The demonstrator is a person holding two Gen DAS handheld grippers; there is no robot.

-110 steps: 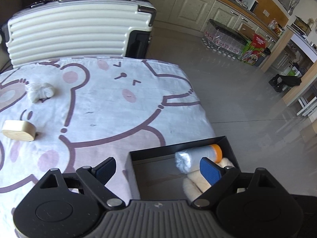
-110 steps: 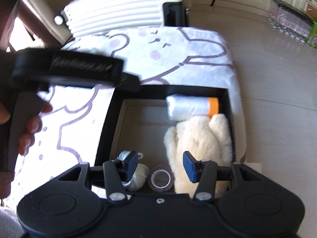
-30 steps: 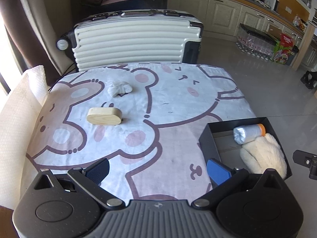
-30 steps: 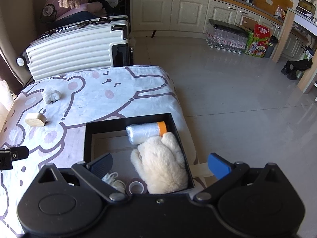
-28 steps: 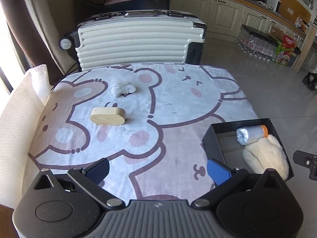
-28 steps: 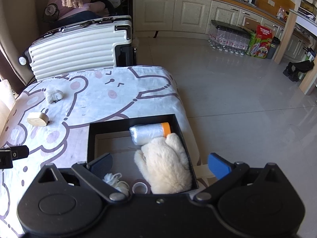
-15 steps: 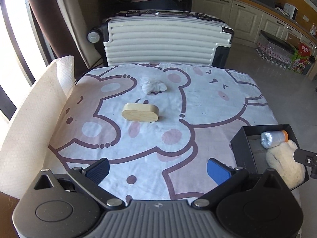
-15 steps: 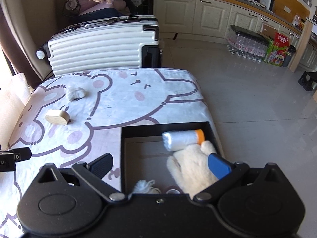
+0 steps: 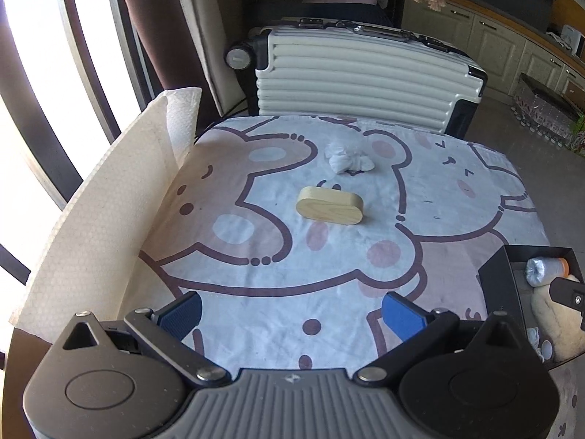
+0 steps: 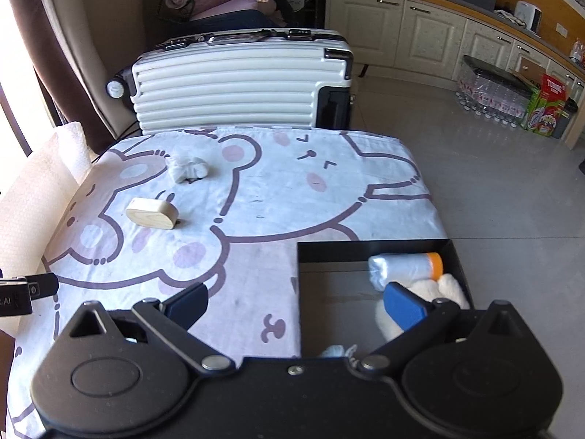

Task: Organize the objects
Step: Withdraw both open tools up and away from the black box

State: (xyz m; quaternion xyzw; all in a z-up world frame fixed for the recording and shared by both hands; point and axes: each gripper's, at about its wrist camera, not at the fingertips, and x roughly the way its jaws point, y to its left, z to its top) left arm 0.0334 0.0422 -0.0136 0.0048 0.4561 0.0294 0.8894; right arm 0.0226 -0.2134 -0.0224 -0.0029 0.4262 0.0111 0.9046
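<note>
Wooden block: pale oval piece (image 9: pixel 330 206) lies flat on the bear-print cloth (image 9: pixel 256 241), near the middle of the counter, well apart from the box.
White bundle: small crumpled wad (image 9: pixel 347 156) sits just beyond the block, nearer the ribbed suitcase (image 9: pixel 362 77).
Box: black open box (image 10: pixel 365 247) rests at the counter's near right corner; it already holds a plastic-wrapped roll with an orange end (image 10: pixel 404 268) and a fluffy cream item (image 10: pixel 448 287), with something white and stringy at the near wall.
Left tongs: (image 9: pixel 292 311) spread wide and empty, hovering over the near edge of the cloth, facing the block.
Right tongs: (image 10: pixel 296 301) also wide and empty, straddling the box's left wall.
Step in hand: likely a reach by the left tongs for the block, being the nearer loose thing.
How to do it well: come down over the block's narrow width, not its length, so the wide pads close on the two long flat sides; keep the fingertips just clear of the cloth to avoid bunching it.
Placement: the bare floor at the box's left half looks the best free spot.
Risk: smooth wood may slip if gripped by the rounded ends.
</note>
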